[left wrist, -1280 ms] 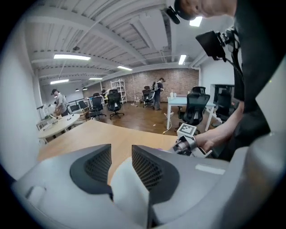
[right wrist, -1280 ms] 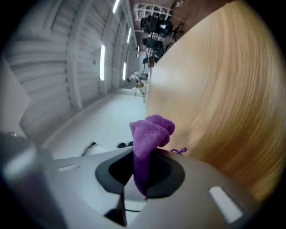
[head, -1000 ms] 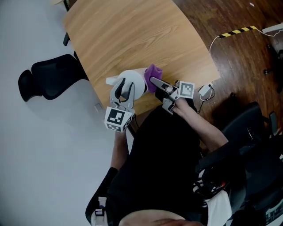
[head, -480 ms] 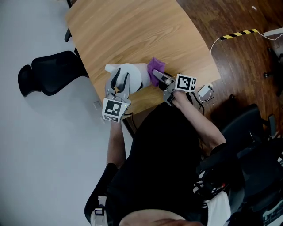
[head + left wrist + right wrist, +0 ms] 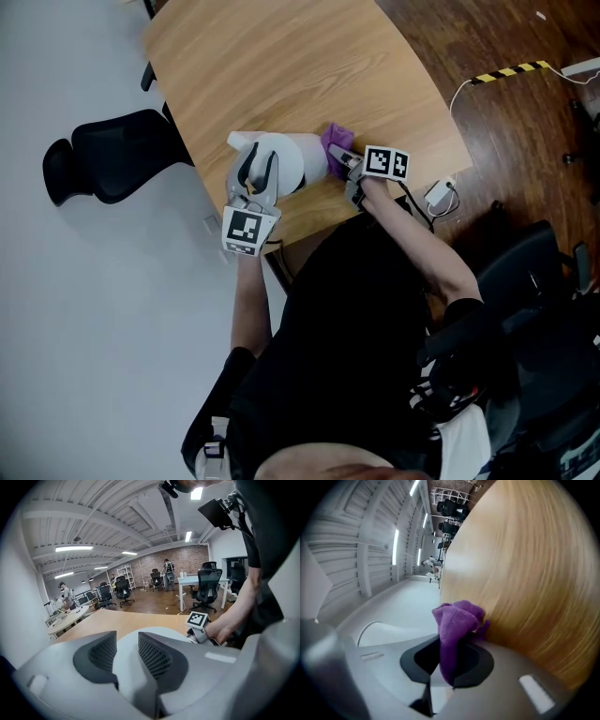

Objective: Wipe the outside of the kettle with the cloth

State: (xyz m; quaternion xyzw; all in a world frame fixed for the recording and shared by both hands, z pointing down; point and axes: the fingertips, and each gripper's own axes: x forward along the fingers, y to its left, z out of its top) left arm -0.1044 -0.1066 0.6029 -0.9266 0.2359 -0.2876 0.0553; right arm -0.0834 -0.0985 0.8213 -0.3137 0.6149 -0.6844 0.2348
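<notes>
The white kettle (image 5: 292, 159) stands on the wooden worktop (image 5: 281, 66), near the edge closest to the person, with its spout turned away from the right tongs (image 5: 345, 165).

The left tongs (image 5: 262, 165) lie over the kettle's top on the person's side. In the left gripper view, the left tongs (image 5: 127, 638) are pressed in on a narrow white part of the kettle (image 5: 129, 672), so they pinch the kettle itself.

The right tongs sit just beside the kettle, on the side opposite the spout. They pinch a purple cloth (image 5: 336, 141), and the bunched cloth lies against the kettle's wall, low down near the worktop (whether it also touches the wood cannot be told from above). In the right gripper view, the right tongs (image 5: 451, 649) are shut on the cloth (image 5: 458, 617), which folds up out of them with the worktop (image 5: 525, 573) filling the rest of the view.

Beyond the kettle's spout side, well apart from it and off the worktop, a black chair (image 5: 112, 164) stands on the pale floor. The marker cube (image 5: 197, 619) of the right tongs shows past the kettle in the left gripper view.
</notes>
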